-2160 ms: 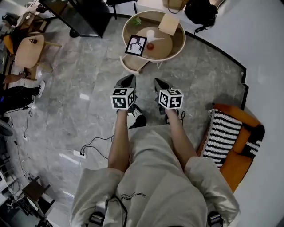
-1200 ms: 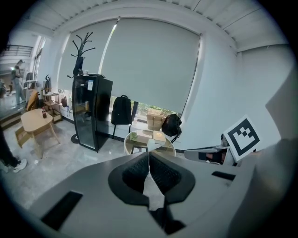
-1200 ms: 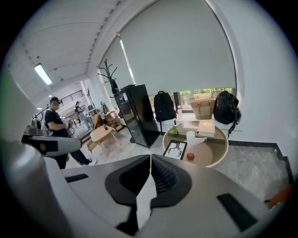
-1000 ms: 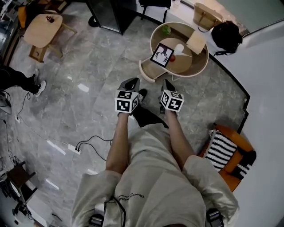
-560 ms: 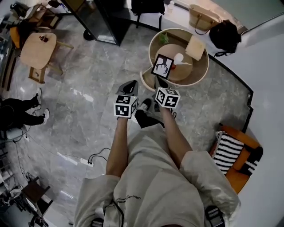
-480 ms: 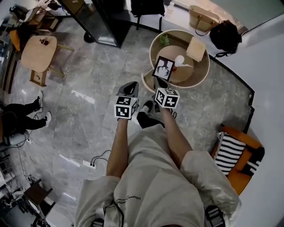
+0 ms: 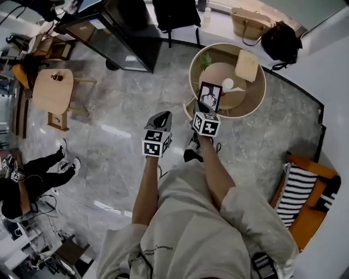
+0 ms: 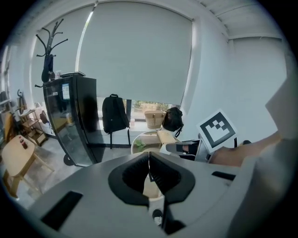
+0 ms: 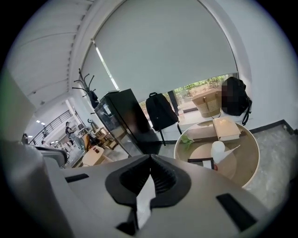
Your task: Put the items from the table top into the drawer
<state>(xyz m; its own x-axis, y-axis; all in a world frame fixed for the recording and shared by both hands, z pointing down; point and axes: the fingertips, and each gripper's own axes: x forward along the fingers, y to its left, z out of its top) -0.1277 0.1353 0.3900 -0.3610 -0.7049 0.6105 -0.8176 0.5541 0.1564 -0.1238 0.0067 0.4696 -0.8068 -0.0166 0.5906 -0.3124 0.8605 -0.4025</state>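
A round wooden table (image 7: 257, 98) with a raised rim stands ahead of me. On it are a black-framed picture (image 7: 210, 95), a white object (image 7: 227, 84), a beige book (image 7: 246, 65) and a green sprig (image 7: 206, 59). The drawer under its near-left edge is mostly hidden behind my right gripper (image 7: 197, 107), which is shut and empty just short of the rim. My left gripper (image 7: 162, 116) is shut and empty over the floor, left of the table. The right gripper view shows the book (image 9: 226, 128), the picture frame (image 9: 201, 162) and the white object (image 9: 217, 151).
A black cabinet (image 7: 128, 38), a backpack (image 7: 174, 13), a woven bag (image 7: 251, 22) and a black bag (image 7: 281, 38) stand behind the table. An orange chair with a striped cushion (image 7: 305, 196) is at right. A small wooden table (image 7: 53, 90) and a seated person (image 7: 27, 180) are at left.
The person has walked toward the round table, so both grippers are nearer to it; the right one now overlaps its near edge. Both stay shut.
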